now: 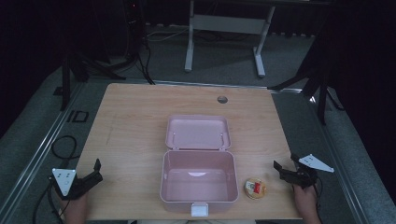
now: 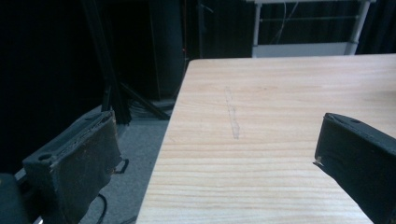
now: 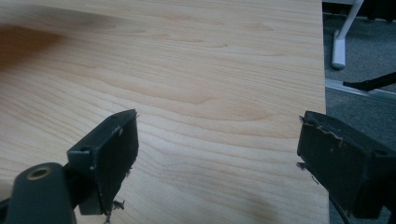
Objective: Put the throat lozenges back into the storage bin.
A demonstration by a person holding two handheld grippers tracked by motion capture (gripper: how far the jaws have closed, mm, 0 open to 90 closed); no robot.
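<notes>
We log the left gripper with its jaws spread wide and nothing between them; in the left gripper view the gap frames bare wood and the surface's left edge, with dark floor beyond. The left hand holds it low at the near left corner of the surface, forearm entering from the bottom edge, jaws angled up and toward the middle. The grey plate on top faces the high camera.

We log the right gripper likewise parted and empty; the right gripper view shows both black jaws wide apart over plain wood grain, the surface's right edge just past the far jaw. The right hand holds it at the near right edge, jaws pointing left toward the centre, the grey plate tilted off to the right.

Between the two hands, well apart from both, we note a pink lunch box at the near middle of the surface, lid swung fully back and lying flat behind it, a white latch at its front. The inside looks empty. Just beside its right front corner sits a small round snack with a red and white label, nearer the right gripper but not touching it.
</notes>
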